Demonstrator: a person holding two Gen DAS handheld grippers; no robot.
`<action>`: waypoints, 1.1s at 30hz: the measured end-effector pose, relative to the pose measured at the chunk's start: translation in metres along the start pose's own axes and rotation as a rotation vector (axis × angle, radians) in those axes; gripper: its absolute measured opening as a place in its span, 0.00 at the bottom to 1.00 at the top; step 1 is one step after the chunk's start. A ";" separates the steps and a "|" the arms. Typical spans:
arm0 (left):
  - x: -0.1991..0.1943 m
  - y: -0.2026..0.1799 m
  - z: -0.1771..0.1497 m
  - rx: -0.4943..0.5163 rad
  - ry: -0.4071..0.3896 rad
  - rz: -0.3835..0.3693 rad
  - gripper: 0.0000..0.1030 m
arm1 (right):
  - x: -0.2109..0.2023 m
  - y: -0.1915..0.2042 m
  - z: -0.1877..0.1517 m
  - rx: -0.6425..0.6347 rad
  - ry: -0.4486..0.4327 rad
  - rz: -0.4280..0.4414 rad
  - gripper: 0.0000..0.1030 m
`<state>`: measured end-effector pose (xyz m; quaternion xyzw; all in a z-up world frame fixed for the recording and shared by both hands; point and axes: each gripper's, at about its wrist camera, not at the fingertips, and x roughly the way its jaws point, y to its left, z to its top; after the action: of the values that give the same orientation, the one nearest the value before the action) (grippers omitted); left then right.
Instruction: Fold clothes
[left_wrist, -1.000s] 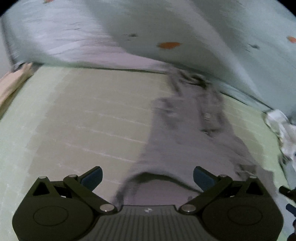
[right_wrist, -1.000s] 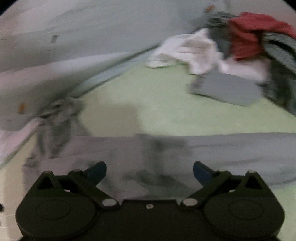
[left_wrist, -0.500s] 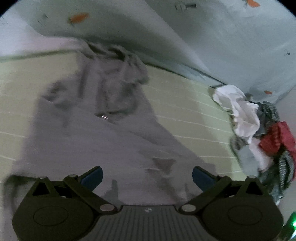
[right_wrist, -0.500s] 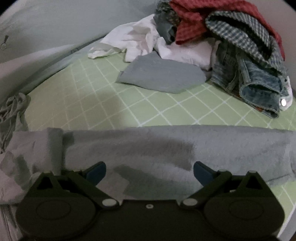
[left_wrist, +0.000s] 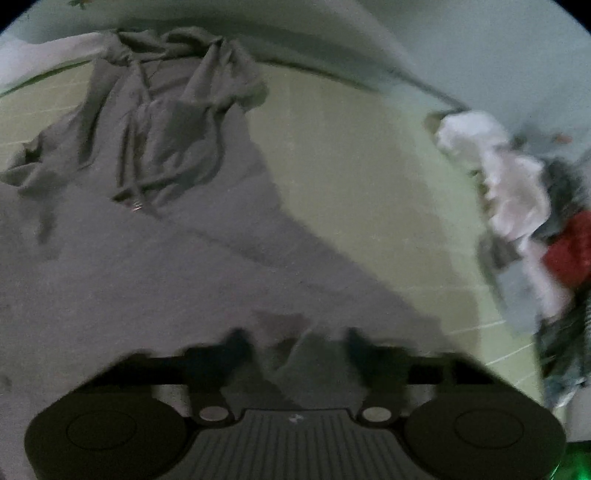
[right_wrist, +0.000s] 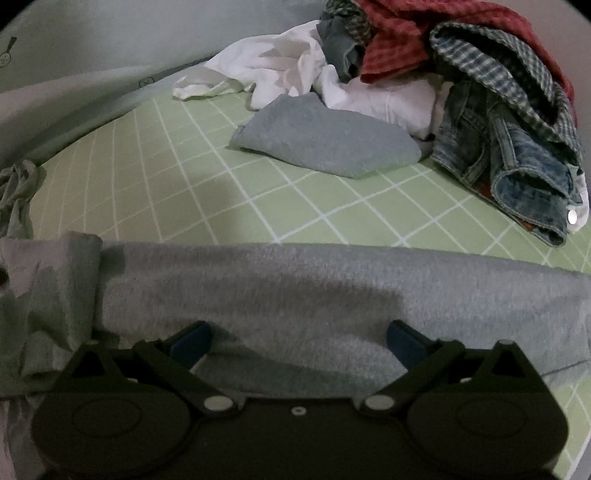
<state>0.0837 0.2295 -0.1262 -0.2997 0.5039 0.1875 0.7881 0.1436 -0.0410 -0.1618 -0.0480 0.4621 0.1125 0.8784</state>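
Grey fleece hooded sweatshirt now lies between the just-closing jaws of the left hand-held gripper, apparently grasping for folding, while the right hand-held gripper hovers released.

The grey hooded sweatshirt is soft, matt fleece with a faintly fuzzy, heathered nap; its crumpled hood looks thinner and limp. Beneath it the pale green bed sheet with a white grid is smooth, flat woven cloth without sheen. In the pile, the faded blue denim is coarse and stiff with a shiny metal stud, the red garment is ribbed or textured, the white cloth smooth and thin. The right tongs are matt black plastic with dull blue pads and bright metal pivot pins.
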 end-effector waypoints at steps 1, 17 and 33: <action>-0.004 0.003 -0.001 0.000 -0.008 -0.005 0.23 | 0.000 0.000 0.000 0.000 -0.001 -0.001 1.00; -0.099 0.056 -0.003 0.003 -0.298 0.041 0.04 | -0.002 0.003 -0.013 -0.003 -0.086 -0.012 1.00; -0.118 0.161 -0.020 -0.163 -0.376 0.284 0.04 | -0.003 0.005 -0.018 0.019 -0.108 -0.034 1.00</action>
<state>-0.0764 0.3380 -0.0711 -0.2483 0.3688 0.3891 0.8068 0.1265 -0.0403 -0.1695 -0.0415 0.4142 0.0954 0.9042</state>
